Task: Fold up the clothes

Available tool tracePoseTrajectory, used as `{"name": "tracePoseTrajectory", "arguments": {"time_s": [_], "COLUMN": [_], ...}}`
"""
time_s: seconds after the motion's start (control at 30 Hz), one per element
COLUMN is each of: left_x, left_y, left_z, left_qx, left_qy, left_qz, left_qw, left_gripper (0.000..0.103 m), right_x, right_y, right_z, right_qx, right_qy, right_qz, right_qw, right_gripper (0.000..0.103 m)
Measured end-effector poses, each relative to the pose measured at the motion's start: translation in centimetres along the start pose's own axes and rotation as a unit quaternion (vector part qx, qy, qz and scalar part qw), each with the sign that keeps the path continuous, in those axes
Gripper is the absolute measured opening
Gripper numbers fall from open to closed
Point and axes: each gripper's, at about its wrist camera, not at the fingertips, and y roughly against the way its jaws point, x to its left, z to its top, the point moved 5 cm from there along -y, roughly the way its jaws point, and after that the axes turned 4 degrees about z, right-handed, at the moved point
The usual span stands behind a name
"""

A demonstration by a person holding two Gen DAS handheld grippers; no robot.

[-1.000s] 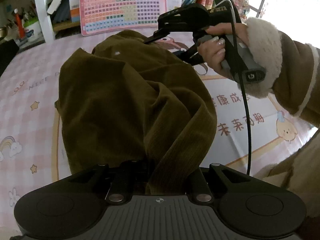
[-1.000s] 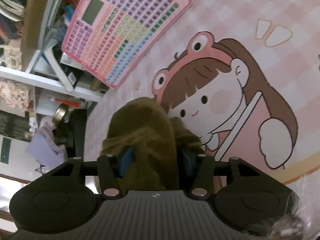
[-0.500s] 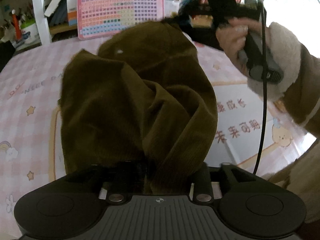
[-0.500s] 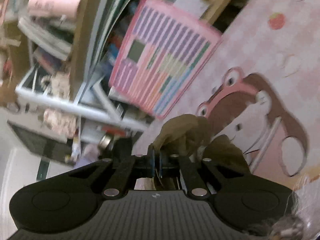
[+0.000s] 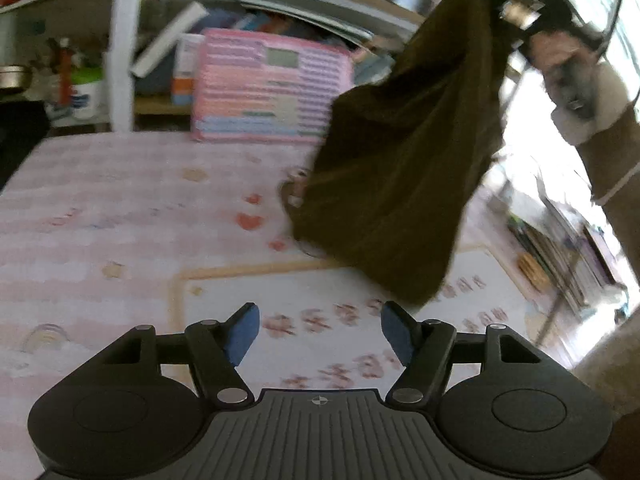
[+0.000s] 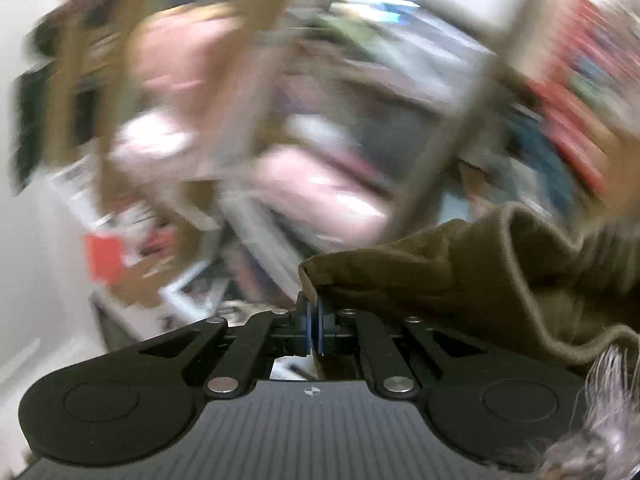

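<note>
Left gripper (image 5: pixel 320 330): at 6 o'clock in the left wrist view, blue pads spread wide, jaws just been opening, nothing between them, above the pink-checked printed cover of the counter (image 5: pixel 120 208).

Olive-brown garment (image 5: pixel 400 152): at 1 to 2 o'clock beyond the left gripper, hanging in the air from its top corner, lower hem near or brushing the counter; contact unclear through blur.

Right gripper (image 6: pixel 315 322): jaws pressed together on an edge of the garment, cloth bunching away toward 3 o'clock.

Pink keyboard toy (image 5: pixel 272 84): at 12 o'clock, leaning against the shelves (image 5: pixel 124 40).
</note>
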Motion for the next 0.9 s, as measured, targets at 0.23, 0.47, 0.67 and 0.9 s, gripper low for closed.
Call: {"name": "tracePoseTrajectory", "arguments": {"time_s": [0.23,0.47,0.67,0.9], "left_x": [6.7,12.5,15.5,17.1], "left_y": [1.1,1.9,1.4,-1.4], "left_z": [0.7,0.0,0.5,3.2], "left_qx": [-0.029,-0.026,-0.029,-0.044], "left_qy": [0.030,0.049,0.055,0.036], "left_qz": [0.012,0.028,0.035,0.061], "left_qw": [0.9991,0.9981,0.9974,0.9965], "left_gripper": [0.069,0.069,0.069,0.068], "right_x": [7.8,-0.7,-0.1,1.1], "right_y": [-7.5,-6.7,-7.0,-6.0], "right_z": [-13.6,-37.4,-44.2,-45.4], "right_qx": [0.244,0.483,0.540,0.540], "right_qy": [0.128,0.081,0.055,0.043], "right_qz": [0.047,-0.118,-0.124,-0.118], "right_qw": [0.960,0.864,0.831,0.832], "right_gripper": [0.004,0.004,0.004,0.027]}}
